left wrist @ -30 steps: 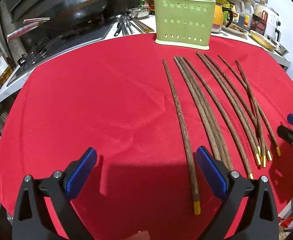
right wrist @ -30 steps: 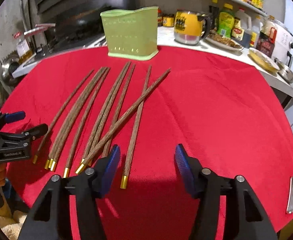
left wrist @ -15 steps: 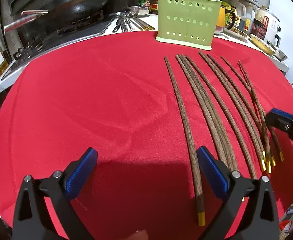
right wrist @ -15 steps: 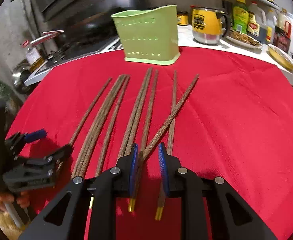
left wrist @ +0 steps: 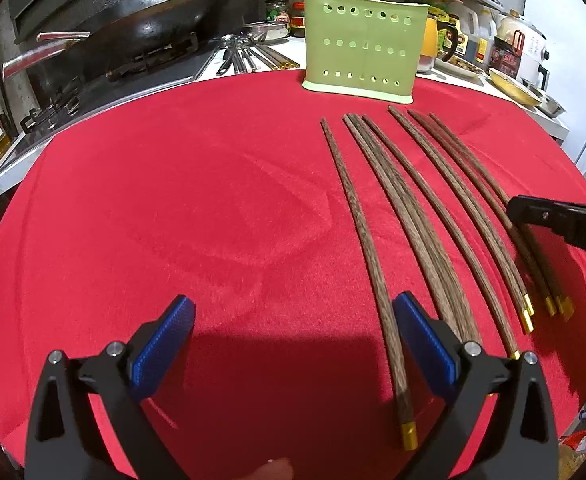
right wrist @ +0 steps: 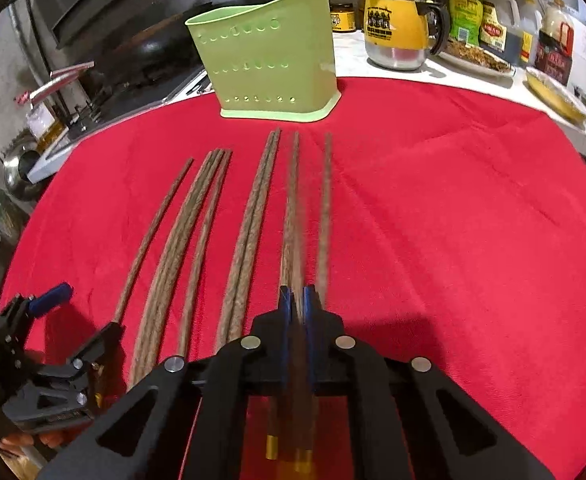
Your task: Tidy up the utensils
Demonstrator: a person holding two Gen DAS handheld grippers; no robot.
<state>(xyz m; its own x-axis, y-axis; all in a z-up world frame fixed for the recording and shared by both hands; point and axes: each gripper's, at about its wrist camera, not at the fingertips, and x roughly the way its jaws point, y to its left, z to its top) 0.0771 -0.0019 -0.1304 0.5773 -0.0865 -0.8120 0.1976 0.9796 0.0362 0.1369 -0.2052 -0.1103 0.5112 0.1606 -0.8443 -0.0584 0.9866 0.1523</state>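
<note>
Clamping a wooden chopstick [right wrist: 296, 240] between nearly closed blue pads, the right gripper [right wrist: 297, 304] holds it near its gold-capped end, which pokes back behind the fingers; a second, blurred stick seems pinched alongside it, though that is hard to tell. Ahead of those fingers, at the far edge of the red table [right wrist: 453, 220], stands the green utensil holder [right wrist: 269, 64]. The other chopsticks [right wrist: 177, 248] lie in a row on the cloth just left of them. The left gripper [left wrist: 293, 344] hangs with fingers spread wide and empty; one chopstick [left wrist: 367, 248] runs beside its right finger.
</note>
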